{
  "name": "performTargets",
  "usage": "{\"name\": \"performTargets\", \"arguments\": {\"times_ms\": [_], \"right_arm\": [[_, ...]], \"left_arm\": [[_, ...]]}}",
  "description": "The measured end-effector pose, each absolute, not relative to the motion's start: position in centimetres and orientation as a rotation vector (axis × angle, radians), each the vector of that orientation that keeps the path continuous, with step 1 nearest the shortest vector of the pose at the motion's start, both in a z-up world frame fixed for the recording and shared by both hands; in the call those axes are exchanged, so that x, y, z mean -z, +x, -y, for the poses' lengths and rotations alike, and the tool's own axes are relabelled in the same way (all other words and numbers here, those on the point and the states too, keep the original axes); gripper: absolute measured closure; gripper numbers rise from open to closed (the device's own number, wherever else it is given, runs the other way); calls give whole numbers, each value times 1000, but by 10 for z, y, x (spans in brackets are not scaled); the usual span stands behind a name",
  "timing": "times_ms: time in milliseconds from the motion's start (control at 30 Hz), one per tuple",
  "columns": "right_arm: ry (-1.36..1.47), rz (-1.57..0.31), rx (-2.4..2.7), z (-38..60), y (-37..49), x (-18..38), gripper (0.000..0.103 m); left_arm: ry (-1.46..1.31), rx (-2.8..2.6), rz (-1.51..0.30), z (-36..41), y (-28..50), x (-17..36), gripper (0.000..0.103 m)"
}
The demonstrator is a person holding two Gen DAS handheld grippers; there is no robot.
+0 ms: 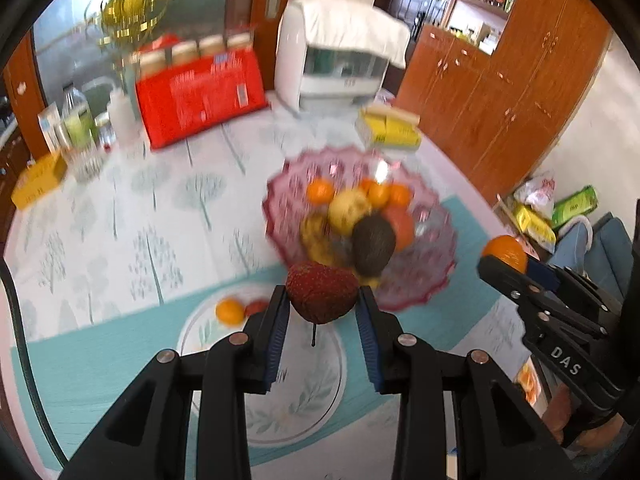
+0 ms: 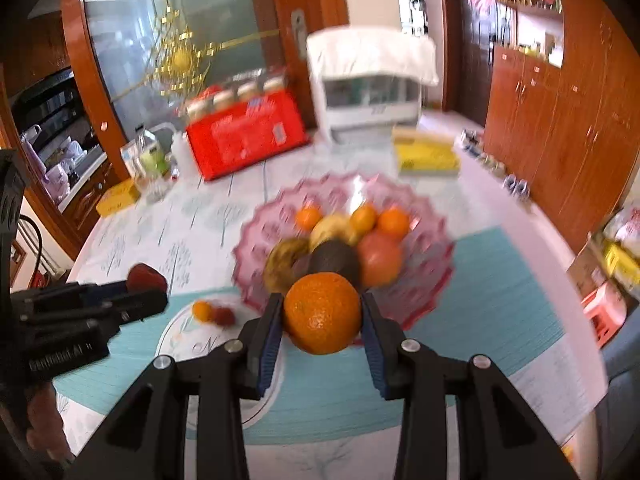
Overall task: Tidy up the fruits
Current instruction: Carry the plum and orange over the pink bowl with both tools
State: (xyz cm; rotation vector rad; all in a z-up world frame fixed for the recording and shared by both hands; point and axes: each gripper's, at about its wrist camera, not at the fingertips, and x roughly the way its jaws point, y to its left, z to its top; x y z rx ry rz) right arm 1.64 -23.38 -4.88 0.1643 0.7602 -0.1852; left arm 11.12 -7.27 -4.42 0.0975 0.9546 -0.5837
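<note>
Left wrist view: left gripper (image 1: 322, 300) clamps a dark red strawberry (image 1: 322, 298) above the white plate (image 1: 296, 400), probably bound for the pink scalloped glass bowl (image 1: 424, 288); right gripper (image 2: 322, 314) likewise pinches a round orange (image 2: 322, 312).

Patterned table (image 1: 120, 208), pink fruit bowl (image 1: 436, 240), white plate (image 1: 320, 392), red box (image 1: 200, 96)
</note>
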Motion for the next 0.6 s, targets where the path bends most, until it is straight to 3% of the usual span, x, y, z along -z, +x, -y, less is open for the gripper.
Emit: {"name": "performTargets", "arguments": {"times_ms": [300,600], "right_arm": [[104,-679,172,294,35,-3,65],[89,-725,119,332,83,18,65]], "left_arm": [[112,509,-870,114,129,1,70],[99,403,-937,153,172,32,70]]}}
